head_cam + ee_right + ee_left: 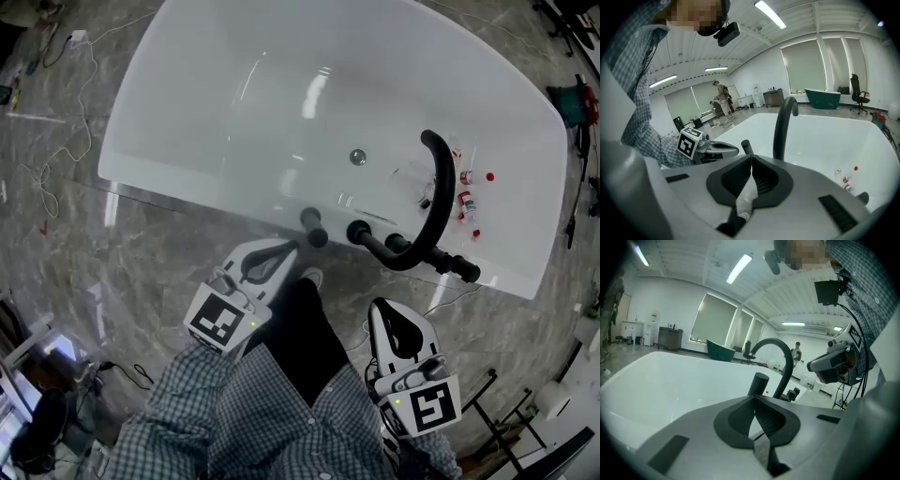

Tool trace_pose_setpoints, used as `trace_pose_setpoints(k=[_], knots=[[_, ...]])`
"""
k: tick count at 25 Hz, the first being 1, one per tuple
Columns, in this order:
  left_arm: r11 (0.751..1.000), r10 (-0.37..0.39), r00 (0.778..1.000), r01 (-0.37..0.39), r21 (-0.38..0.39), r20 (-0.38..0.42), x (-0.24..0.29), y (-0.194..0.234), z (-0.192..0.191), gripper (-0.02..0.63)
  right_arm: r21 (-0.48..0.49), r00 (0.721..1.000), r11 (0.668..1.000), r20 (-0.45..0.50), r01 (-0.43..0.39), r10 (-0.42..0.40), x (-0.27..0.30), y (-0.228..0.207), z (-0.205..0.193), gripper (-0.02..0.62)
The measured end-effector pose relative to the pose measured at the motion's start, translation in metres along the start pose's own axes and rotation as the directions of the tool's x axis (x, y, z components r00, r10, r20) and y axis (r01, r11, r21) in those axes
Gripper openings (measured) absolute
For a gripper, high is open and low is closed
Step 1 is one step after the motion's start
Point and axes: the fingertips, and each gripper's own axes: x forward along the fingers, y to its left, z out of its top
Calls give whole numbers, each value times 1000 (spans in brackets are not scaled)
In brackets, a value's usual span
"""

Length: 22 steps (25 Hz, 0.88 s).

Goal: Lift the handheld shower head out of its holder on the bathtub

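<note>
Both the left gripper (292, 247) and right gripper (379, 308) are hanging with fingers pressed together, empty. Shower head (315, 228) is standing on the bathtub (141, 159) rim just beyond the left one, so I reckon it's needing to open wide before gripping and lifting straight up.

The left gripper (291, 247) points forward and downward, its jaws closed tip to tip with nothing between them. The right gripper (379, 309) is held beside it, a little nearer the body, its jaws likewise together and empty. Checked sleeves (183, 394) cover both forearms behind the grippers.
</note>
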Motion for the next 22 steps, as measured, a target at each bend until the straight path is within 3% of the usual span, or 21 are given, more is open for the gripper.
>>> trace_pose_setpoints(k=[6,15,22], knots=[[996,57,998,-56,-72,17,4,21,-19,9,10,1000,1000,-10,-16,16,12,-2,-9,18],[999,37,998,-36,20,-56,16,32,-54,9,20,999,1000,-52,-9,10,24,-8,-28,18],[998,55,995,-53,33,-80,26,39,-75,11,34,997,999,-70,-10,12,31,-10,-43,18]])
